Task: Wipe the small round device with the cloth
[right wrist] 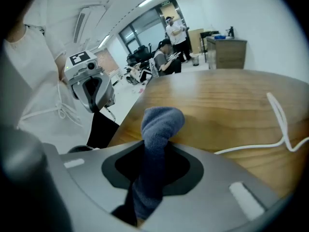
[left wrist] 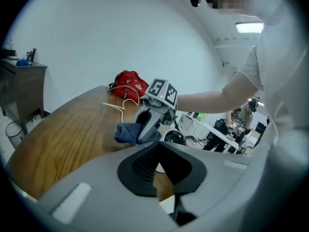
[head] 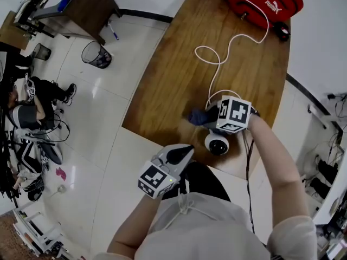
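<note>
The small round device [head: 218, 143], white with a black lens, stands near the wooden table's [head: 173, 85] front edge; its dark dome [left wrist: 175, 137] also shows in the left gripper view. My right gripper [head: 209, 118] hangs just above and behind it, shut on a dark blue cloth [head: 197, 116] that sticks out to the left. In the right gripper view the cloth [right wrist: 155, 129] runs up between the jaws [right wrist: 152, 166]. My left gripper [head: 183, 153] is shut on nothing, off the table's edge to the left of the device. Its own view shows the right gripper [left wrist: 153, 116] and cloth [left wrist: 126, 133].
A white cable [head: 222, 53] loops across the table from a red bag [head: 265, 1] at the far end. A bin [head: 96, 54] and a desk [head: 81, 7] stand on the floor at left. People sit at the left edge [head: 32, 107].
</note>
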Available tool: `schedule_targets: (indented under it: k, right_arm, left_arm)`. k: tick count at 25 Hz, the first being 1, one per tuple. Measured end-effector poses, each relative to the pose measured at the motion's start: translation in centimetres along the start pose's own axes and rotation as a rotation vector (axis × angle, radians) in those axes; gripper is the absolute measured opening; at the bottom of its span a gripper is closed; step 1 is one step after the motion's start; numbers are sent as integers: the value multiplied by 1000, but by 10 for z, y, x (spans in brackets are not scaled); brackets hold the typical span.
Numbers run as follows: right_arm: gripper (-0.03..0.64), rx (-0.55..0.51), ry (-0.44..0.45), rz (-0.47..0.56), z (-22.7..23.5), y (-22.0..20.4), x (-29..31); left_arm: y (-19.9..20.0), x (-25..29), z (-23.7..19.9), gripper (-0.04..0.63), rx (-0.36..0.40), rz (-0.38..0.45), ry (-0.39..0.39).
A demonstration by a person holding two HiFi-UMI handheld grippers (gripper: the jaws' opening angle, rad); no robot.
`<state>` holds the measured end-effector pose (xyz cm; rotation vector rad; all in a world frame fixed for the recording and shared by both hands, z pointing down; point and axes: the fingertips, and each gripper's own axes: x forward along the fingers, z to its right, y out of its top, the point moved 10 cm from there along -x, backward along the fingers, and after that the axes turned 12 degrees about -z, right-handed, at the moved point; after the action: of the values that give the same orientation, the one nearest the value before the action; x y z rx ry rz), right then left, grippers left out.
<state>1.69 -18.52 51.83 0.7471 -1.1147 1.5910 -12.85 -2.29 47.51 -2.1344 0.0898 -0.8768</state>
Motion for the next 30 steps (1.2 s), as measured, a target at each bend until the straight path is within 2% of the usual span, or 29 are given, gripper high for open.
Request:
schedule_targets:
  k: [2, 4, 7, 10, 14, 17, 21, 26, 30]
  right_arm:
    - [105, 42, -125, 87, -14, 1, -34]
    - [104, 107, -208, 202, -41, 2, -69]
    - [104, 271, -254, 400, -91, 2, -103]
    - [104, 471, -283, 532, -139, 2, -95]
    - [104, 703, -280, 599, -186, 1, -44]
    - [104, 867, -297, 656, -193, -1, -6]
    - [104, 1116, -311, 785, -192, -2, 34]
    - [104, 1290, -371, 813, -182, -7, 67]
    - [104, 1392, -340, 807, -184, -21, 91]
  left_arm:
    - [5, -7, 5, 6, 16, 12, 12]
    - [8, -16, 12, 6, 28, 29, 17]
    - [13, -31, 13, 6, 51, 57, 19]
    - [14, -42, 2, 6, 56, 83, 27]
    - [11, -44, -16, 6, 74, 54, -44]
    - [11, -45, -22, 6, 120, -1, -107]
    - [0, -57, -24, 6, 157, -51, -175]
    - [-22, -59, -36, 6, 171, -102, -237]
    - [-33, -54, -35, 6, 181, -113, -276]
